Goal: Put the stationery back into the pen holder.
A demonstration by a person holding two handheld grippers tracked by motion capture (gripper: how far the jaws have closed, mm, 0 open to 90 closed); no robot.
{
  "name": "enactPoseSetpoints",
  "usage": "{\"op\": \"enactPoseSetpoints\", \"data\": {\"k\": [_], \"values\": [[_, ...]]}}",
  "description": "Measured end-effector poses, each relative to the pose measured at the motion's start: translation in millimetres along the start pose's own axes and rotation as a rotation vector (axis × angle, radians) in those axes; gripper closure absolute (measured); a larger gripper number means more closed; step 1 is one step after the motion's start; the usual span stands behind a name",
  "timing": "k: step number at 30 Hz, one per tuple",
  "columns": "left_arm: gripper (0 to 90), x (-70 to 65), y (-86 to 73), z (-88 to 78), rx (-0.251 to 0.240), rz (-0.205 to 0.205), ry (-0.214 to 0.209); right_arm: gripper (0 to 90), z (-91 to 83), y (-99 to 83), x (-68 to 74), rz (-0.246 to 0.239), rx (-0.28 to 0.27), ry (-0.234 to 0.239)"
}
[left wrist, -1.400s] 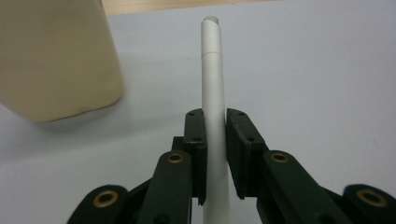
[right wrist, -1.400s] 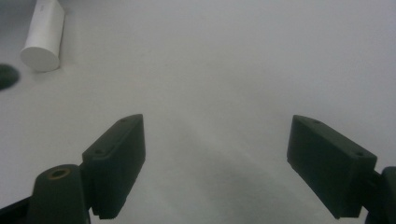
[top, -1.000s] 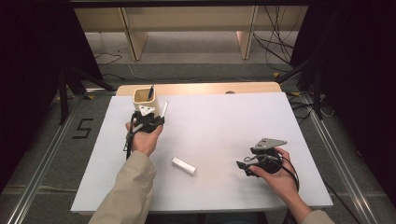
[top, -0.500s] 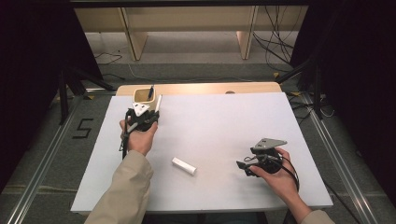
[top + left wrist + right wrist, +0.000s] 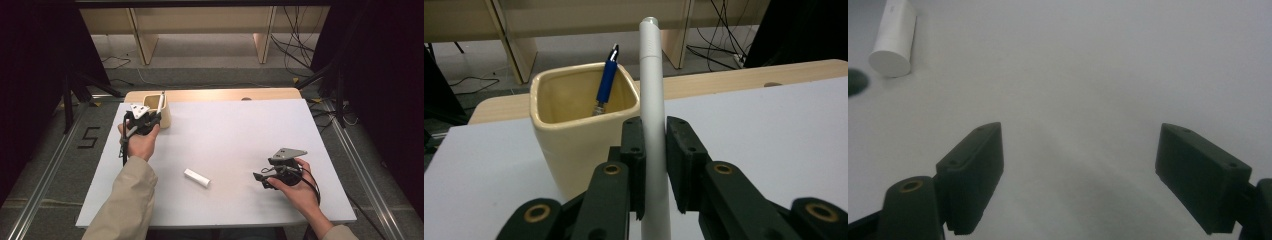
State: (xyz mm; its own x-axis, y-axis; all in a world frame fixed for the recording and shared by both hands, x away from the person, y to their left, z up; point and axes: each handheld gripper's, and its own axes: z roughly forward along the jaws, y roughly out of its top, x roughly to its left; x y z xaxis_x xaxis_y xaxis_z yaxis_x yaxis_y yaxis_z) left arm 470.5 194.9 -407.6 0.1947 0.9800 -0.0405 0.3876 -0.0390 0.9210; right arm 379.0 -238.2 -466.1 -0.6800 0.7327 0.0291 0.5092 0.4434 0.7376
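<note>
My left gripper (image 5: 654, 145) is shut on a white pen (image 5: 651, 90) that stands upright between its jaws. Just beyond it is a cream square cup (image 5: 574, 115) with a blue pen (image 5: 606, 80) leaning inside. In the high view the left gripper (image 5: 145, 120) is close to the cup (image 5: 160, 112) at the table's far left, and the white pen (image 5: 160, 101) sticks up beside the rim. My right gripper (image 5: 1078, 170) is open over bare table, and in the high view the right gripper (image 5: 262, 176) lies low at the near right. A short white tube (image 5: 197, 177) lies between the hands.
The white table top (image 5: 240, 130) ends at a wooden strip (image 5: 225, 94) at the back. Beyond it are wooden furniture legs (image 5: 142, 42) and cables (image 5: 295, 45) on the floor. The white tube (image 5: 893, 35) lies at the upper left of the right gripper view.
My left hand has moved left and toward the near side with the white pen, which now stands beside the cup rather than over it. The right hand has kept still.
</note>
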Motion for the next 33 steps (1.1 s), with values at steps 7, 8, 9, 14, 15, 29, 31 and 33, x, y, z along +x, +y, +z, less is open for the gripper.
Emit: {"op": "enactPoseSetpoints", "data": {"k": [7, 8, 9, 14, 15, 29, 31, 33], "values": [[78.6, 10.3, 12.9, 2.8, -0.025, 0.007, 0.023, 20.1, 0.1, -0.1, -0.2, 0.0, 0.0, 0.0], [78.6, 11.3, 14.3, 3.8, -0.026, 0.009, 0.025, 20.1, 0.2, -0.1, -0.3, 0.0, 0.0, 0.001], [78.6, 12.4, 15.8, 5.0, -0.025, 0.012, 0.029, 20.1, 0.1, -0.1, -0.3, 0.0, 0.0, 0.001], [78.5, 16.0, 20.1, 9.2, -0.031, 0.014, 0.033, 20.1, 0.1, -0.1, -0.4, 0.001, 0.001, 0.001], [78.5, 16.3, 20.8, 9.7, -0.035, 0.013, 0.035, 20.1, 0.1, -0.1, -0.4, 0.002, 0.001, 0.001], [78.5, 23.2, 27.6, 21.1, -0.04, 0.04, 0.036, 20.1, 0.3, -0.2, -0.8, 0.002, 0.002, 0.001], [78.5, 23.8, 28.5, 22.9, -0.048, 0.046, 0.035, 20.0, 0.3, -0.2, -0.8, 0.001, 0.002, 0.0], [78.6, 24.7, 29.3, 24.6, -0.051, 0.054, 0.032, 20.0, 0.3, -0.3, -0.8, 0.002, 0.002, 0.001]]}}
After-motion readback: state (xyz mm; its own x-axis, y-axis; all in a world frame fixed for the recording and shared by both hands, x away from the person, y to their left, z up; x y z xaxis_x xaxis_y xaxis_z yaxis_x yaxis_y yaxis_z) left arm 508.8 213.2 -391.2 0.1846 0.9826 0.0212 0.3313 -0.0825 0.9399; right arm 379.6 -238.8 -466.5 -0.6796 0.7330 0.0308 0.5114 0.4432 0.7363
